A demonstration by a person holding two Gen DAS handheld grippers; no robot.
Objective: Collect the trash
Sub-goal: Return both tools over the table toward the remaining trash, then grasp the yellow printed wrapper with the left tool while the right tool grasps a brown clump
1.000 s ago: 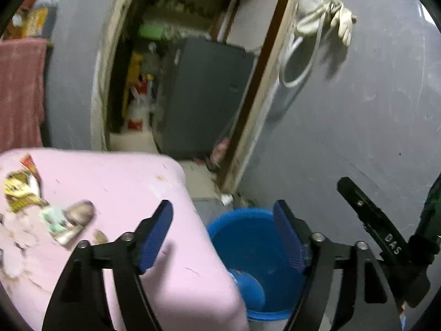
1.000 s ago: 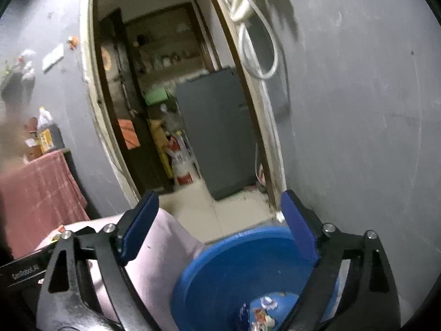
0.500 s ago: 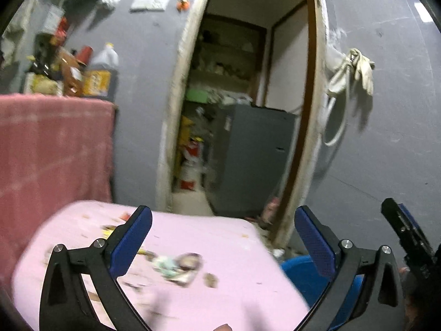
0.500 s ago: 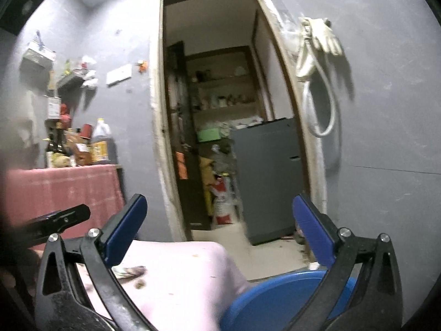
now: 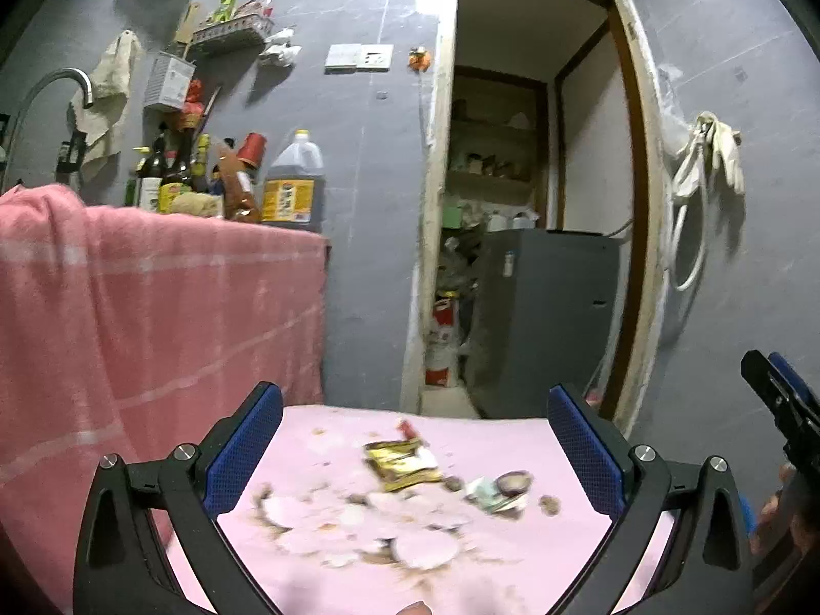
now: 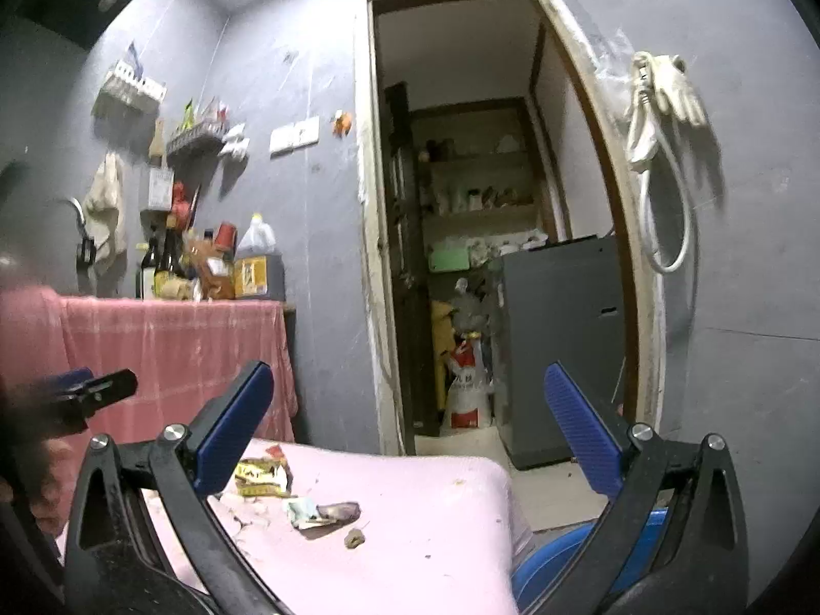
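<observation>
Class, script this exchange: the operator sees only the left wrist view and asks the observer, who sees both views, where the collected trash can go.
Operator: I see wrappers on the pink surface, but no container. Is there one?
Observer: Yes. A blue basin sits low, just past the surface's right edge.
Operator: Is the right gripper holding anything?
Observer: No. Its jaws stand wide open, with nothing between them.

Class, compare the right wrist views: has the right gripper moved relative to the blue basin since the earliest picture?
Yes. The right gripper has swung away from the blue basin toward the pink table.
</observation>
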